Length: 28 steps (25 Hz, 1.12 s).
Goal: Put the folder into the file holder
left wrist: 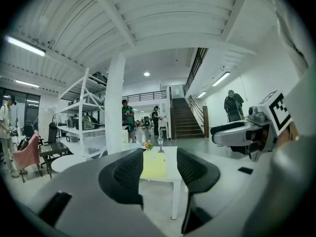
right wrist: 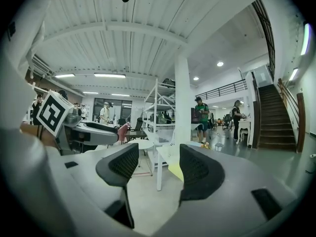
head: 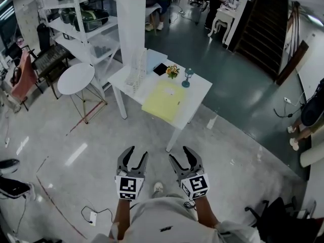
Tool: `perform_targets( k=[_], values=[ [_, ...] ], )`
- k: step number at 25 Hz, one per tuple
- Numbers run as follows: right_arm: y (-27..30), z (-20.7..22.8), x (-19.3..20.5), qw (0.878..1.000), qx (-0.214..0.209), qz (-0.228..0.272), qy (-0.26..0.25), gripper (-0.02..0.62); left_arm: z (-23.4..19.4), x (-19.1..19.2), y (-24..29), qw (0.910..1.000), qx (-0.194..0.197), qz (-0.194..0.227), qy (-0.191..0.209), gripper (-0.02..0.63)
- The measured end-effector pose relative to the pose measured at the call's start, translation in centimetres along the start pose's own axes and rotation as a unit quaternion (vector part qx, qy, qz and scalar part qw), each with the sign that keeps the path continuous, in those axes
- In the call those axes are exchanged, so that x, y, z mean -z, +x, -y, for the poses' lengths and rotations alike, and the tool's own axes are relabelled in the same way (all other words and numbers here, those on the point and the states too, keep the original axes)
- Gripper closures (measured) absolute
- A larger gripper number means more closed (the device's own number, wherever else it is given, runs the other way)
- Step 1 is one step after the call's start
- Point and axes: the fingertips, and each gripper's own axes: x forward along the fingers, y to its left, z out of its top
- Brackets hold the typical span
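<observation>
A yellow folder lies flat on a white table, well ahead of me; it also shows as the yellow folder in the left gripper view and at the table edge in the right gripper view. A clear upright file holder stands at the table's left end. My left gripper and right gripper hang side by side over the floor, far short of the table. Each has its jaws apart with nothing between them, as the left gripper and right gripper views show.
On the table behind the folder are a small flower bunch, a little stemmed ornament and a dark flat item. A white pillar, metal shelving and a round side table stand to the left. People stand further back.
</observation>
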Motion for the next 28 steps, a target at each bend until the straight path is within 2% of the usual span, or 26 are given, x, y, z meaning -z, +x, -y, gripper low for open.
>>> perform_targets(
  k=[10, 17, 28],
  values=[
    [4.8, 5.9, -0.1, 1.000, -0.016, -0.005, 0.002, 0.334, -0.6, -1.1, 7.1, 0.9999, -0.016, -0.003, -0.003, 0.382],
    [7.6, 7.8, 0.2, 1.000, -0.025, -0.009, 0.008, 0.334, -1.6, -1.3, 10.2, 0.9997, -0.022, -0.006, -0.004, 0.382],
    [13.4, 10.7, 0.7, 1.000, -0.016, -0.017, 0.010, 0.334, -4.8, -1.3, 16.0, 0.9999, -0.013, -0.001, 0.000, 0.383]
  ],
)
